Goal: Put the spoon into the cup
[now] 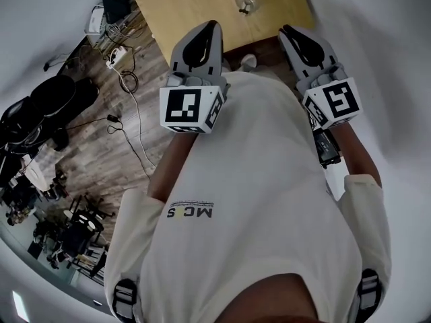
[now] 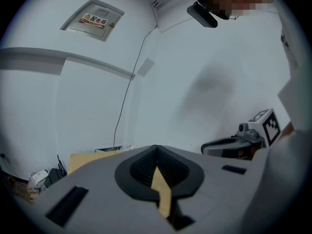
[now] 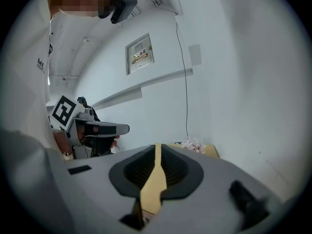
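Nearest the head camera we see the person's white T-shirt (image 1: pixel 256 200), with both forearms raised in front of the chest. The left claw (image 1: pixel 213 27) and the right claw (image 1: pixel 288 31) are held side by side, well apart. Each bears its marker cube (image 1: pixel 191 108) at the rear and points toward the wooden surface (image 1: pixel 182 5). In its own view the left claw's jaws stand pressed together, leaving only a thin slit, with nothing between them. The right claw's jaws are likewise closed and empty. Beyond the tips, the clear glass cup (image 1: pixel 246 3) stands upright on the surface, near its close edge and between the lines of the two claws, touched by neither. The spoon is too small for us to tell apart from the cup. To the left of the surface lie a wood-plank floor (image 1: pixel 101 160), loose cables (image 1: pixel 131 113) and black office chairs (image 1: pixel 47 103). Farthest, a white wall (image 2: pixel 204 82) carries an electrical panel (image 2: pixel 95 19) and a thin wall cable (image 2: pixel 127 96) running down.
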